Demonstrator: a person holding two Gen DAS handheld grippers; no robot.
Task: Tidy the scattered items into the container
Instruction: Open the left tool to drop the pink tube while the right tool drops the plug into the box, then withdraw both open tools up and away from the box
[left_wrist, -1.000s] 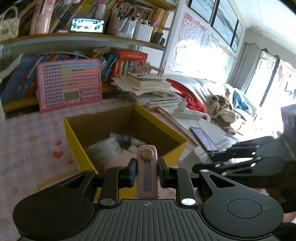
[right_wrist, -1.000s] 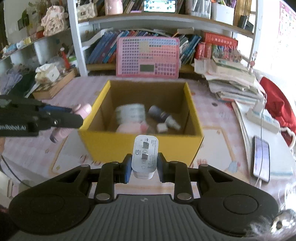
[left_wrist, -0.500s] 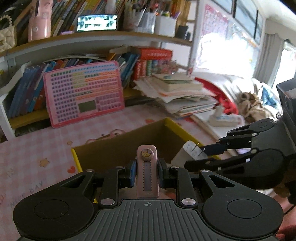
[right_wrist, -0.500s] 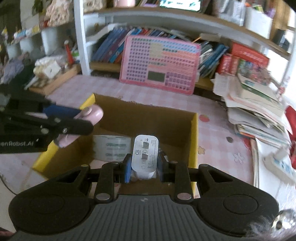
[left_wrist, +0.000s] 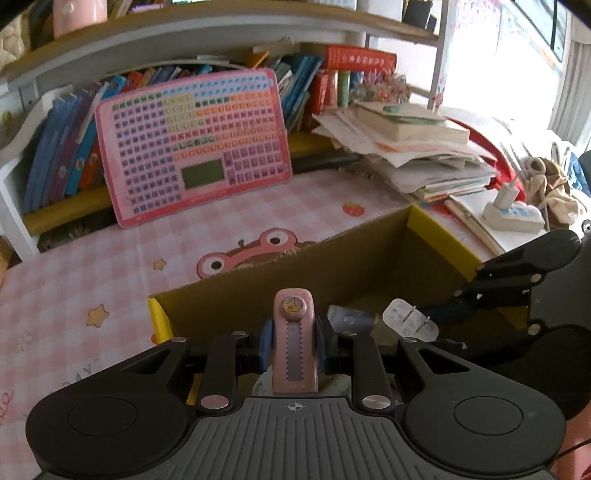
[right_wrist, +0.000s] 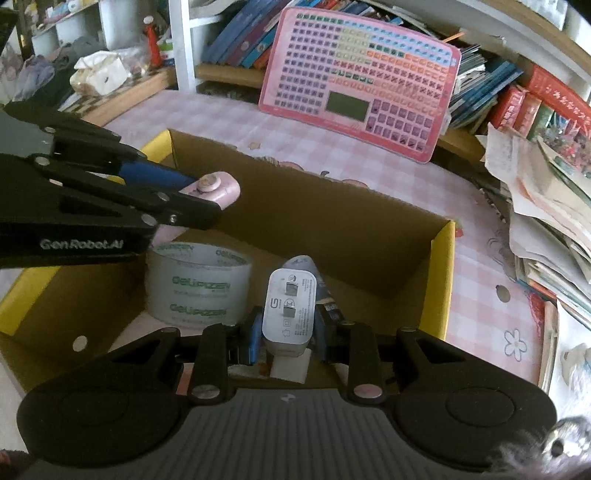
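On a pink checked desk mat (left_wrist: 92, 266) below crowded bookshelves, a yellow-rimmed cardboard box (right_wrist: 441, 258) is already holding a tape roll (right_wrist: 199, 280) — above it the left gripper (left_wrist: 293, 343) is clamping a pink utility knife (left_wrist: 294, 347), the right gripper (right_wrist: 288, 328) a white charger plug (right_wrist: 290, 306), both unreleased.

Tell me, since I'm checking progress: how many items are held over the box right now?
2: a pink utility knife in the left gripper, and a white charger in the right gripper, both above the yellow box.
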